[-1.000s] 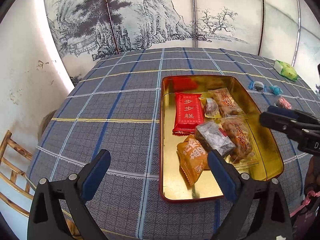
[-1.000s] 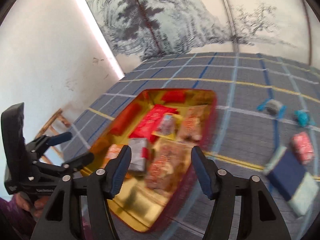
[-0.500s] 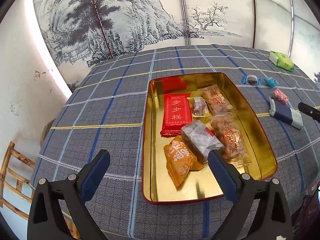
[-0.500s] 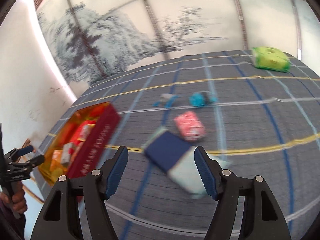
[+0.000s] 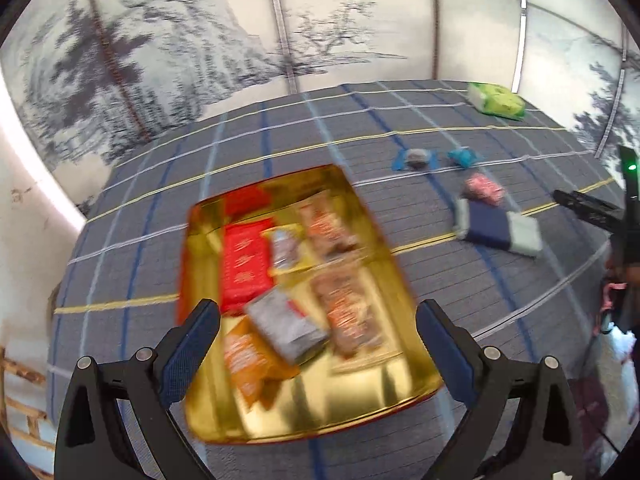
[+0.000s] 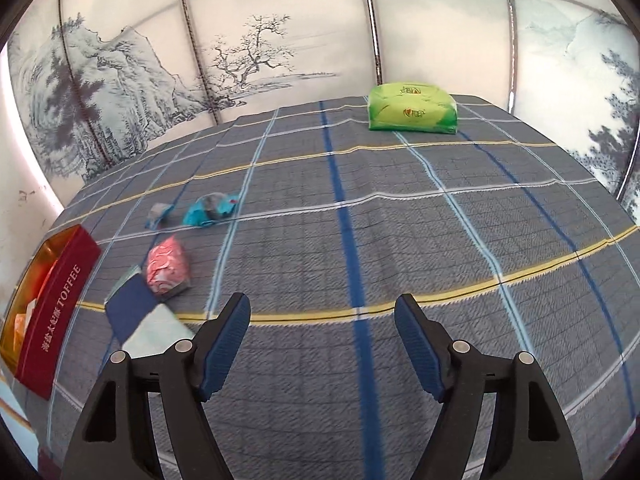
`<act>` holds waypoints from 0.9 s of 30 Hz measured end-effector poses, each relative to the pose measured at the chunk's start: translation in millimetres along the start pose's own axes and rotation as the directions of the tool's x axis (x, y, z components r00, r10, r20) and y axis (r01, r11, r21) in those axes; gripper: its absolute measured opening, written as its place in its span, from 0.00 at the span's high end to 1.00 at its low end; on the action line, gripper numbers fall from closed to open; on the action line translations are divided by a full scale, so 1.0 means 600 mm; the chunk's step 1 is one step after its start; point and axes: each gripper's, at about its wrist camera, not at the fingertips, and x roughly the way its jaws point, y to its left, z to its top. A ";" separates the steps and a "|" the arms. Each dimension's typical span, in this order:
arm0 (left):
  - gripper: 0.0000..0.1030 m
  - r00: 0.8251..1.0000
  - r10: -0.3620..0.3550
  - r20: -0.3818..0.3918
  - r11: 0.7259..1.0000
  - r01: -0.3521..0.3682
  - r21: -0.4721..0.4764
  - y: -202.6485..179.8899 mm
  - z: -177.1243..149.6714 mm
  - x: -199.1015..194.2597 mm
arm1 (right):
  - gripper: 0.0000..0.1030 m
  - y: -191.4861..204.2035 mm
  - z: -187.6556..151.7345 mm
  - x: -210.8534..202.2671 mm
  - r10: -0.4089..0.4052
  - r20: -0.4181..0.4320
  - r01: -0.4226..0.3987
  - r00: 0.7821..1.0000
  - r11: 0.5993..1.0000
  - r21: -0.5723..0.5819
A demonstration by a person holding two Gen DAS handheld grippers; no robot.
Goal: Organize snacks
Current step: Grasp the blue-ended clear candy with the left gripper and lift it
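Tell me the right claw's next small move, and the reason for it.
Probably swing the right claw left and down toward the navy-and-white packet. Its jaws have just been opening with nothing between them, over bare tablecloth, while that packet and the pink one lie loose outside the gold tin.

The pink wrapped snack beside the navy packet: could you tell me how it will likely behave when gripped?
The pink wrapped snack looks puffy and crinkled, so its wrapper will probably give before the pads bite. It seems small and light, so a nudge may slide it across the tablecloth. It touches the navy packet, which may shift along with it.
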 end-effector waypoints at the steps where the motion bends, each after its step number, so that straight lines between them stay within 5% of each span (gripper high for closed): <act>1: 0.06 0.999 -0.038 -0.007 0.999 0.038 0.016 -0.014 0.021 0.006 | 0.27 -0.007 0.003 0.001 0.015 0.004 -0.015 1.000 1.000 0.012; 7: 0.06 0.982 -0.180 -0.053 0.979 0.184 0.087 -0.088 0.128 0.081 | 0.26 -0.005 0.000 -0.002 0.089 0.021 -0.089 0.996 0.996 0.008; 19: 0.15 0.956 -0.195 -0.221 0.969 0.223 0.109 -0.151 0.266 0.303 | 0.20 -0.014 -0.006 -0.018 0.185 0.081 -0.188 0.979 0.982 0.034; 22: 0.23 0.944 -0.192 -0.268 0.971 0.222 0.087 -0.151 0.276 0.344 | 0.20 -0.015 -0.005 -0.018 0.198 0.083 -0.201 0.977 0.979 0.037; 25: 0.42 0.922 -0.213 -0.324 0.969 0.243 0.053 -0.152 0.280 0.375 | 0.20 -0.015 -0.003 -0.014 0.206 0.077 -0.210 0.975 0.977 0.034; 26: 0.54 0.932 -0.201 -0.302 0.971 0.231 0.067 -0.156 0.282 0.371 | 0.20 -0.015 -0.002 -0.013 0.206 0.074 -0.209 0.976 0.977 0.034; 27: 0.55 0.937 -0.176 -0.302 0.972 0.214 0.096 -0.163 0.283 0.369 | 0.20 -0.014 -0.002 -0.012 0.204 0.073 -0.207 0.976 0.978 0.034</act>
